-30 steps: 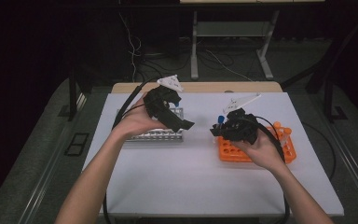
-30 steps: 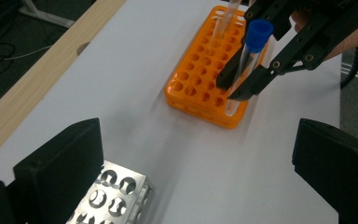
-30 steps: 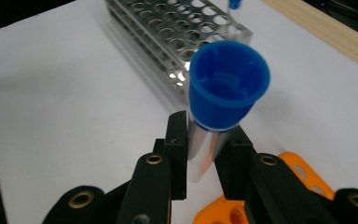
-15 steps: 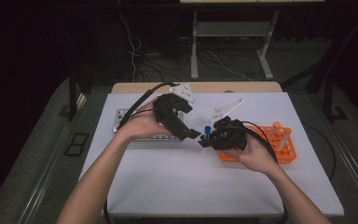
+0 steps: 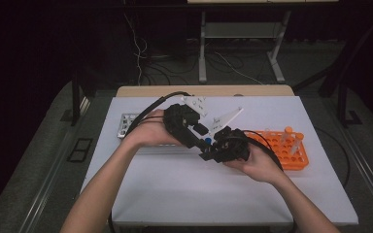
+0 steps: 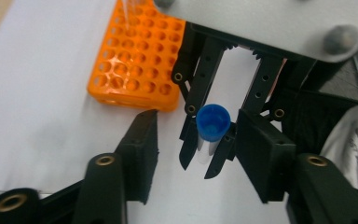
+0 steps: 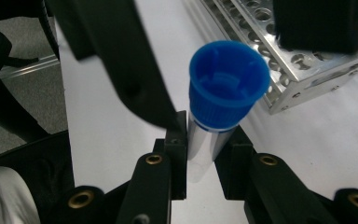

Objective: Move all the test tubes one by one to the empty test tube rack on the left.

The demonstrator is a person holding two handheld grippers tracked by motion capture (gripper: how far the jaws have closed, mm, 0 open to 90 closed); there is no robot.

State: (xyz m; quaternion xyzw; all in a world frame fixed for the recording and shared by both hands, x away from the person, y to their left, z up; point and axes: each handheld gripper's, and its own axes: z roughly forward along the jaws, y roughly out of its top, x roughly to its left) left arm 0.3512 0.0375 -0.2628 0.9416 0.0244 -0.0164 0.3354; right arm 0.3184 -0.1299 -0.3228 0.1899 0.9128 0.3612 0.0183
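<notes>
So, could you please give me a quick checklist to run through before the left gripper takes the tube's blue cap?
1. Right gripper clamps the tube below its cap: ok.
2. Blue cap sits between the left gripper fingers: ok.
3. Left fingers, which have just been closing, press on the cap: not ok, gaps remain.
4. Cap clear of the right fingers: ok.
5. Orange rack and metal rack stand clear of the handover: ok.
6. Cap tightness: cannot tell.

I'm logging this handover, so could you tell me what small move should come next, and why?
Probably close the left gripper onto the blue cap: the right gripper clamps the tube below it, and the left gripper's pads flank the cap without touching yet.
</notes>
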